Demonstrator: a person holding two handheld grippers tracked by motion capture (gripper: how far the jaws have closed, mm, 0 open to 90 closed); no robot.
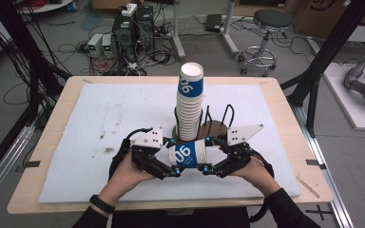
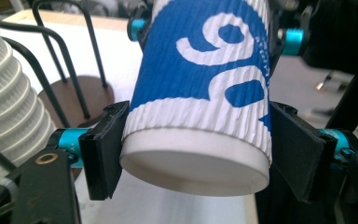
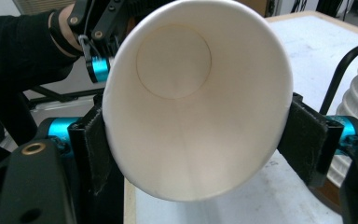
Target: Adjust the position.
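white paper cup (image 3: 196,102), open mouth toward the camera, between the black jaws at its rim

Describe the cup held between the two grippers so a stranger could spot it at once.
Start at the white mat on the table, then find the tall cup stack. Just in front of it lies the paper cup, sideways in mid-air between both grippers' jaws, unlike the stacked upright ones.

both grippers' fingers (image 2: 103,154) inward, tips facing, forearms low

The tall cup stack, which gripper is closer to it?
Right, narrowly. The right gripper holds the sideways cup by its mouth, just right of the cup stack base; the left gripper grips the bottom end, farther left.
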